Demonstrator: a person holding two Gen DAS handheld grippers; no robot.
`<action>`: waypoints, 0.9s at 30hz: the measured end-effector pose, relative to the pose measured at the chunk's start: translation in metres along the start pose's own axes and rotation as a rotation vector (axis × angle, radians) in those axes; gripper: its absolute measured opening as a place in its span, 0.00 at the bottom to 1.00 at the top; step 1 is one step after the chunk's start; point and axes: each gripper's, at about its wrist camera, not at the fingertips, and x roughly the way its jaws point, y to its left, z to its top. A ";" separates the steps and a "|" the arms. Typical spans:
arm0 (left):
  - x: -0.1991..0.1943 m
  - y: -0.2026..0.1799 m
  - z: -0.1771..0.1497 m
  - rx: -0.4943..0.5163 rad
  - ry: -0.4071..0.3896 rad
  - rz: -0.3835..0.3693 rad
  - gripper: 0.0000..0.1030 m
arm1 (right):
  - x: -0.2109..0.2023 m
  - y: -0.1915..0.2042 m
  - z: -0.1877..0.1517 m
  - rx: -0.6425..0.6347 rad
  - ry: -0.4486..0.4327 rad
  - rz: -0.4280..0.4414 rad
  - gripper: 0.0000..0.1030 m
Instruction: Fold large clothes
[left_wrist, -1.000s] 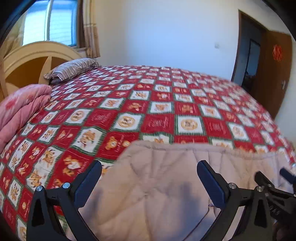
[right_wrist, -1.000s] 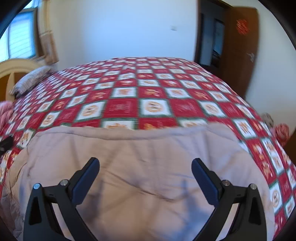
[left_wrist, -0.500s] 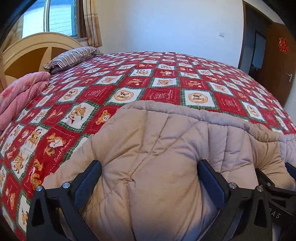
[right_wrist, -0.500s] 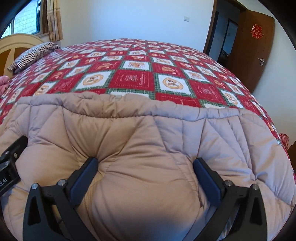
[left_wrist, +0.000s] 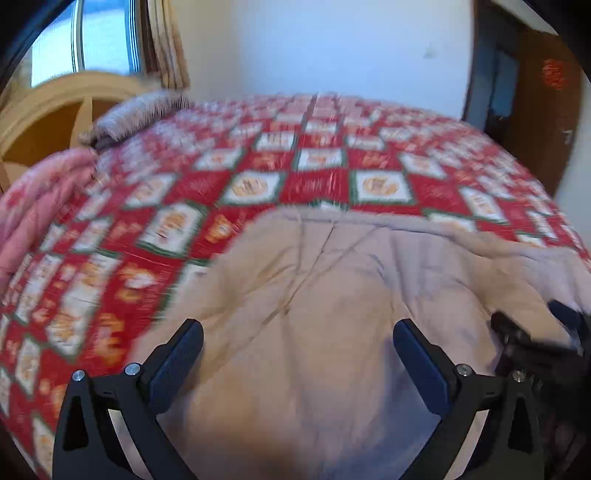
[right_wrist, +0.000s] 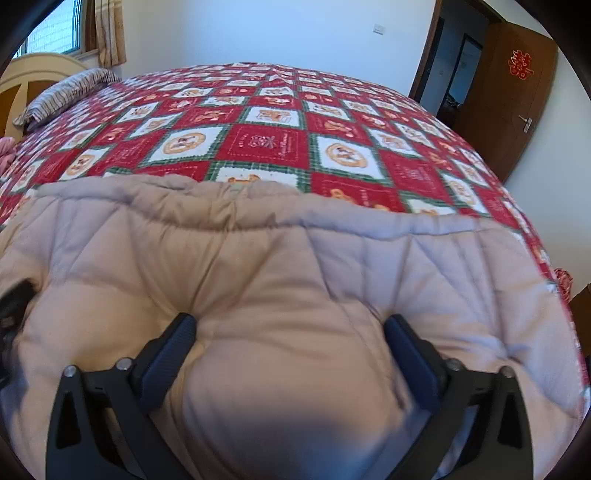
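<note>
A: At the near edge of the bed (right_wrist: 266, 144), toward 6 o'clock in both views, lies your beige padded garment (right_wrist: 295, 280), spread over the red-and-white checked bedspread (left_wrist: 317, 184).

B: And your two claws?

A: Your right gripper (right_wrist: 290, 345) has its jaws spread wide, released, with a bulge of padding swelling up between the pads (right_wrist: 168, 350). Your left gripper (left_wrist: 297, 354) is likewise released, jaws wide over the garment; that view is blurred, so you cannot tell whether its pads touch the fabric.

B: What surrounds the garment?

A: At 10 o'clock of your right view sits a striped pillow (right_wrist: 62, 96) against the cream headboard (right_wrist: 33, 70); at 2 o'clock, a brown door (right_wrist: 513, 92). At 9 o'clock of your left view lies a pink quilt (left_wrist: 37, 206). Your right gripper shows at 4 o'clock there (left_wrist: 535, 343).
</note>
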 end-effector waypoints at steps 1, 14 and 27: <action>-0.013 0.006 -0.008 0.013 -0.026 -0.001 0.99 | -0.020 -0.003 -0.006 0.004 -0.021 0.018 0.91; -0.010 0.045 -0.080 -0.091 0.001 0.073 0.99 | -0.046 0.009 -0.092 -0.029 -0.100 -0.049 1.00; -0.047 0.101 -0.140 -0.432 0.042 -0.043 0.99 | -0.111 0.021 -0.147 0.007 -0.124 0.020 1.00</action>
